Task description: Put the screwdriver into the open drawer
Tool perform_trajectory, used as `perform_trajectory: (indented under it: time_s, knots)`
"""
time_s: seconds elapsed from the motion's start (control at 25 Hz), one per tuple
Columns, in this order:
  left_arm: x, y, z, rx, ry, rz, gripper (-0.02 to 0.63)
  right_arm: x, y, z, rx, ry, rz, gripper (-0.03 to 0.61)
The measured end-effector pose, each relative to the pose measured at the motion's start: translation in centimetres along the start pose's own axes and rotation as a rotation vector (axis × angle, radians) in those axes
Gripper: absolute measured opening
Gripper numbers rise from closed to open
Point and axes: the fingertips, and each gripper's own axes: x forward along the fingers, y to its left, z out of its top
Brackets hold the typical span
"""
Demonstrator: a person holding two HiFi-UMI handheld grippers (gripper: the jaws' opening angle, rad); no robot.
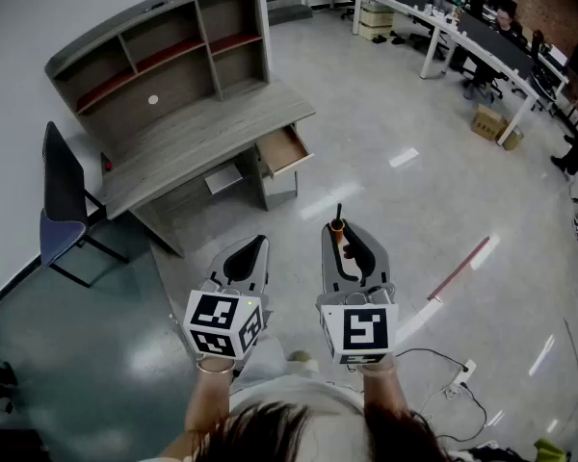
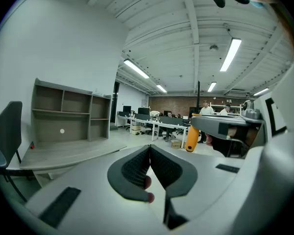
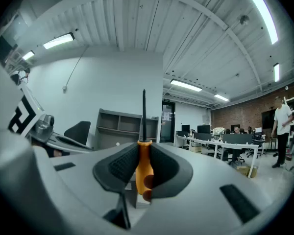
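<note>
The screwdriver (image 3: 144, 166) has an orange handle and a black shaft that points up. My right gripper (image 3: 143, 153) is shut on its handle; in the head view the right gripper (image 1: 343, 239) carries the screwdriver (image 1: 338, 225) over the floor. My left gripper (image 2: 149, 160) is shut with nothing between its jaws, and sits beside the right one as the left gripper (image 1: 253, 250) in the head view. The open drawer (image 1: 283, 149) sticks out of the grey desk (image 1: 202, 133) ahead, well beyond both grippers.
A grey hutch with shelves (image 1: 164, 46) stands on the desk. A dark chair (image 1: 63, 200) is at the desk's left end. Long office tables with people (image 1: 472, 37) run along the far right. A cable and power strip (image 1: 460, 378) lie on the floor near right.
</note>
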Motion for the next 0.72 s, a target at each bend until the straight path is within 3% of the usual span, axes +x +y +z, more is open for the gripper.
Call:
perform_trajectory:
  time_s: [0.72]
  knots:
    - [4.8,0.4,0.7,0.005,0.001,-0.030,0.017,3.5,-2.8,-1.3,0.004,-0.012,-0.022,0.086]
